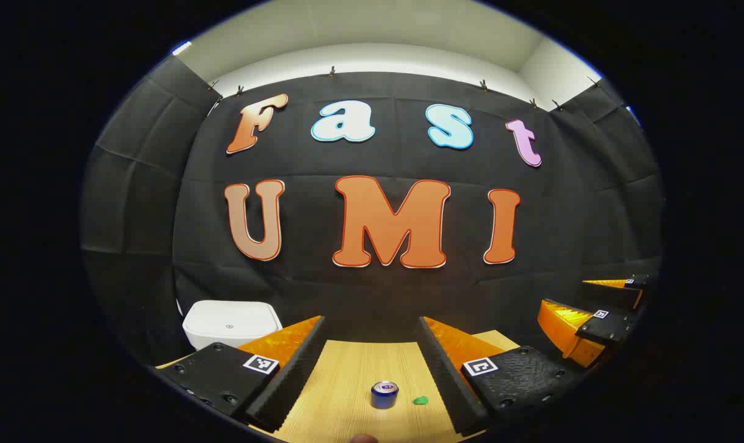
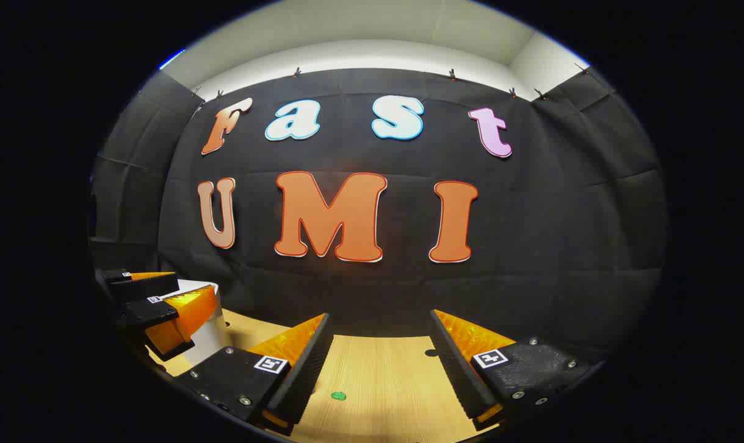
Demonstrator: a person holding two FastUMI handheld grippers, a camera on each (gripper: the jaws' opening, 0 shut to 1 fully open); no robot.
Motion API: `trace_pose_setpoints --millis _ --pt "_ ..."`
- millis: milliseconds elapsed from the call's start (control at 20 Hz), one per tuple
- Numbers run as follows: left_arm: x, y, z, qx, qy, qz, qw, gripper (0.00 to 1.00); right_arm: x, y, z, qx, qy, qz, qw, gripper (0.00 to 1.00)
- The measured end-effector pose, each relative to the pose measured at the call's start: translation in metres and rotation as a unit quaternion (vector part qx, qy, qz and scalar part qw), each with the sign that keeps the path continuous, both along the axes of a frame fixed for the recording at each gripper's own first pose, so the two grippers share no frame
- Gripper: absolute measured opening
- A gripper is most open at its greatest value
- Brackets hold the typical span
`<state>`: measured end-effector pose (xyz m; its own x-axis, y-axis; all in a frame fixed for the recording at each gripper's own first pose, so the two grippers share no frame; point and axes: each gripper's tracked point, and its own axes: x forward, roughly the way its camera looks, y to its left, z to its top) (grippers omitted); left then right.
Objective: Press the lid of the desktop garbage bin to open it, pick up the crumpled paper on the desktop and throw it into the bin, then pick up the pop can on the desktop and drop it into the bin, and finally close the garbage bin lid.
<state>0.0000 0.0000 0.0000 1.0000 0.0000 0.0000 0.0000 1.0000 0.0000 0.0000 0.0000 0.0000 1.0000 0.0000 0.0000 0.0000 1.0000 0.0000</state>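
the garbage bin (image 1: 230, 323) sits lid down, ahead and to the left of the left gripper (image 1: 372, 351), whose fingers are spread with nothing between. the right gripper (image 2: 378, 363), likewise parted, looks farther from it.

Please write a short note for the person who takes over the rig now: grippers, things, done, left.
Left gripper: jaws open, empty, above the wooden desktop.
Right gripper: jaws open, empty.
White plastic garbage bin: at the back, lid closed.
Blue pop can: upright on the desktop, between the left jaws in that view.
Small green crumpled paper: just beside the can.
Done: nothing.
Left: press lid, paper, can, close lid.
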Motion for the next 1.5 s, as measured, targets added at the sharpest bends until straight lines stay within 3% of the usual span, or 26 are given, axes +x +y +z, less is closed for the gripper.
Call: trace_pose_setpoints --millis 1500 --pt "-0.0033 -0.0050 0.0039 0.003 -0.004 -0.006 1.000 0.91 -0.0023 -0.0064 -0.0014 -0.005 0.002 -0.002 1.000 0.93"
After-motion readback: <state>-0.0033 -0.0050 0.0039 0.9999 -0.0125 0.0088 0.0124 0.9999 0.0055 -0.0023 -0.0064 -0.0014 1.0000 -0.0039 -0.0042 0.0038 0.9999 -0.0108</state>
